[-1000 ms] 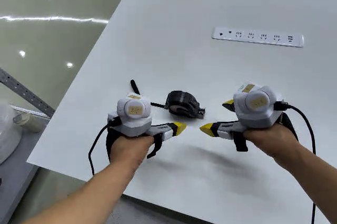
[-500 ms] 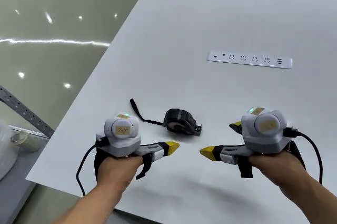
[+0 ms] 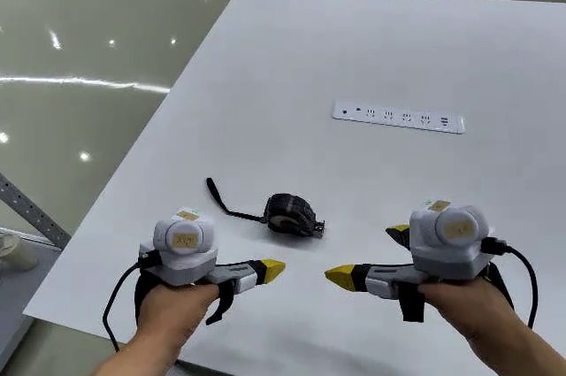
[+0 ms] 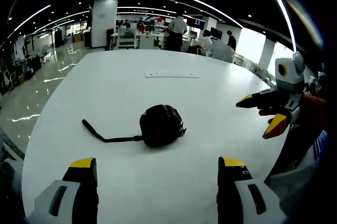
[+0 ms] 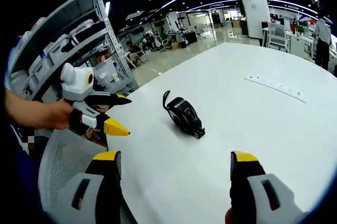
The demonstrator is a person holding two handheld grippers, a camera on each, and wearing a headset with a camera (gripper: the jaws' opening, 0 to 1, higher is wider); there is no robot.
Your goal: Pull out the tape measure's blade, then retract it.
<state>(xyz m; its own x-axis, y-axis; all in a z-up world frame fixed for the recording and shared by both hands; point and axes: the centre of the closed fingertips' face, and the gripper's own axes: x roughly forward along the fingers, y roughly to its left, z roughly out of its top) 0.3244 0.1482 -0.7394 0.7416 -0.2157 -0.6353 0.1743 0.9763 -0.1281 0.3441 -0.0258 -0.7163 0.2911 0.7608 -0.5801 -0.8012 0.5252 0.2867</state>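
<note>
The head view looks down from above the near edge of the broad white table [image 3: 398, 49]. The left gripper view and right gripper view sit low and close over that edge, angled inward. All three share the round black tape measure [image 3: 290, 214].

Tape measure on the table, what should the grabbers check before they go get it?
1. Tape measure lies free on the table, nothing touching it: ok.
2. Left gripper open: ok.
3. Right gripper open: ok.
4. Blade tip sits at the case mouth, nothing pulled out: ok.
5. Strap trails off the opposite side from the blade tip: ok.
6. Blade lock released: cannot tell, too small to see.
</note>
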